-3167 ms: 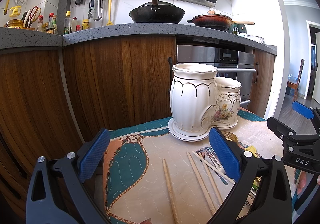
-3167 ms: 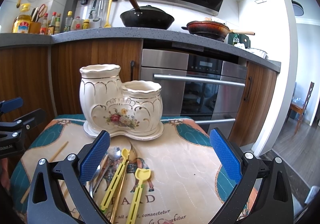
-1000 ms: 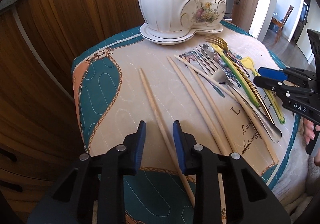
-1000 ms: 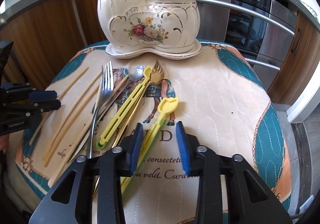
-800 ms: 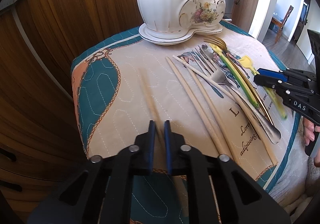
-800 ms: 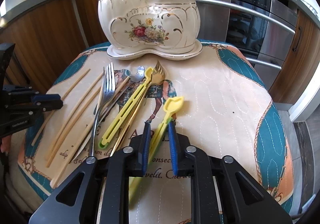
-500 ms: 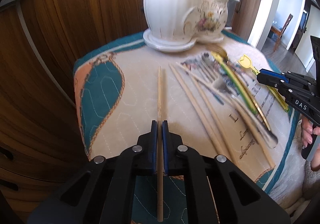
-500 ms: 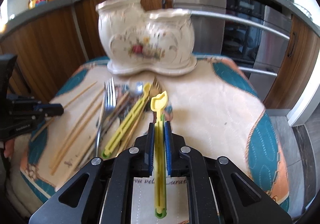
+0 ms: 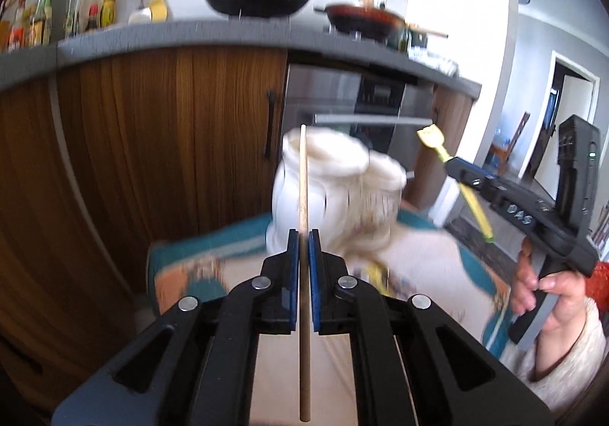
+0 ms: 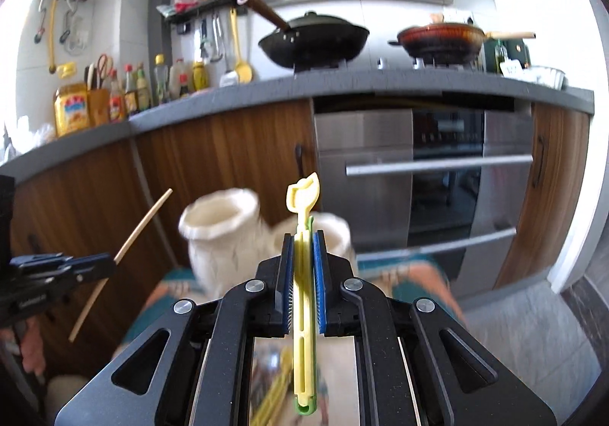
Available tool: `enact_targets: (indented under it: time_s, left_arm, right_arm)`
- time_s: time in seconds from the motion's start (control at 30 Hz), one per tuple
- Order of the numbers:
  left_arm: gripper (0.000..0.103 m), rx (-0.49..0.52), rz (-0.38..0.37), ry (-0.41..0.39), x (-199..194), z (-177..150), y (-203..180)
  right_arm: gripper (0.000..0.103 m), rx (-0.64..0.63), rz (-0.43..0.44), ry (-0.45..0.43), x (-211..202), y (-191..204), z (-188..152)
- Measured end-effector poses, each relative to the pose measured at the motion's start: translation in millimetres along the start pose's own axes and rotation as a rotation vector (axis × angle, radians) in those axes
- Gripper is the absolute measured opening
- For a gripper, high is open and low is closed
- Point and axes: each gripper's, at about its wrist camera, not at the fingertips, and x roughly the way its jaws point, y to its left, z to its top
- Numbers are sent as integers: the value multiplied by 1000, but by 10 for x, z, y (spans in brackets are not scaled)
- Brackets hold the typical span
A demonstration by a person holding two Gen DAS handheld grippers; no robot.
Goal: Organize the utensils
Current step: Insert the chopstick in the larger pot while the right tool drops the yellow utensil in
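The left tongs (image 9: 303,235) are clamped on a wooden chopstick (image 9: 303,182). In the left wrist view it runs straight up the middle of the frame, its tip crossing the blurred white holder (image 9: 335,193) behind it and its lower end hanging free below the blue pads (image 9: 291,275). The right tongs (image 10: 303,237) are clamped on a yellow utensil (image 10: 302,285); in the right wrist view it stands upright in the middle, its shaped head above the jaws and its green-tipped end low in the frame.

Each tool shows in the other's view. At the right of the left wrist view, a hand (image 9: 540,285) grips the black handle of the right tongs (image 9: 455,163), the yellow utensil (image 9: 437,144) slanting out toward the upper left. At the left edge of the right wrist view, the left tongs (image 10: 110,264) hold the chopstick (image 10: 129,239) tilted, its tip toward the upper right.

The holder (image 10: 224,235), a cream double pot, sits centre-low in the right wrist view on the teal and beige cloth (image 10: 418,270) covering the surface. More utensils (image 10: 274,391) lie blurred at the bottom between the tongs' arms. Behind are wooden cabinets (image 10: 228,159), an oven (image 10: 437,174) and a black wok (image 10: 316,39) on the counter.
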Motion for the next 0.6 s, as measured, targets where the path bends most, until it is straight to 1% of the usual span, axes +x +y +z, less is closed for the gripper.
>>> enact_targets:
  time_s: [0.07, 0.2, 0.3, 0.37, 0.53, 0.6]
  left_arm:
    - [5, -5, -11, -47, 50, 161, -12]
    - [5, -22, -29, -118, 176, 460, -24]
    - [5, -50, -68, -158, 298, 698, 4]
    - [5, -59, -78, -195, 397, 842, -9]
    - [5, -48, -86, -213, 712, 995, -73]
    - [5, -46, -74, -216, 802, 996, -81]
  right_arm:
    - [11, 18, -1, -30, 161, -35, 138]
    - [11, 95, 33, -75, 414, -181, 323]
    - [11, 145, 54, -83, 596, -275, 394]
    - [11, 184, 76, -88, 723, -359, 409]
    - [11, 249, 108, -64, 970, -501, 331]
    - [11, 266, 121, -57, 1035, -545, 298]
